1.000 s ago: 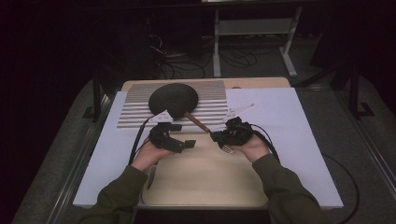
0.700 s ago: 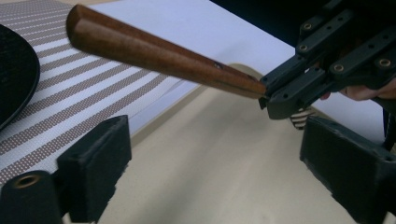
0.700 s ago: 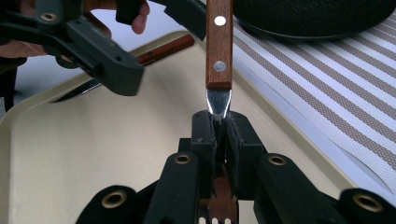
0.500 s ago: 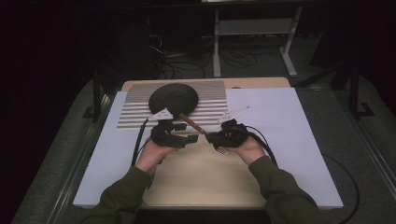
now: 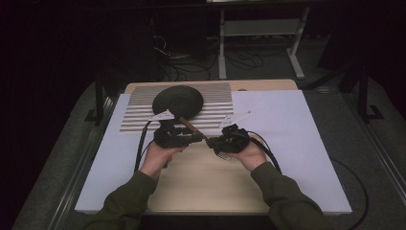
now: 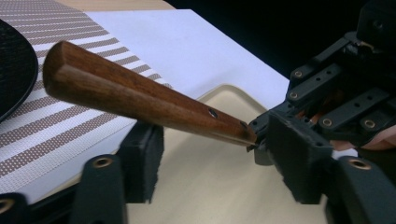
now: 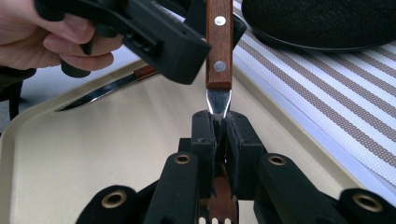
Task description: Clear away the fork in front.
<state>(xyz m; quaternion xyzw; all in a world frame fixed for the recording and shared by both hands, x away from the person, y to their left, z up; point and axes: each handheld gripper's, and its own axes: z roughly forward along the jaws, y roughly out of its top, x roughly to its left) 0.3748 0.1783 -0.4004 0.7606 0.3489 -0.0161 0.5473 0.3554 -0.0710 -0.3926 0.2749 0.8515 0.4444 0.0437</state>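
1. Right now gripping a fork [image 7: 219, 60] by its metal neck with the right gripper [image 7: 219, 122], jaws clamped together on the steel just below the wooden handle, prongs pointing back toward the hand.
2. Holding that fork above the beige tray [image 5: 201, 189], handle slanting toward the striped mat [image 5: 218, 103] and the black pan [image 5: 177, 100].
3. Bracketing the wooden handle [image 6: 135, 100] with the left gripper [image 6: 219, 158], jaws having just been closing, pads standing on either side; contact cannot be told.
4. Lying flat on the tray near the left hand [image 7: 60, 39], a knife [image 7: 105, 91].
5. Meeting close together over the tray's far edge, both grippers.
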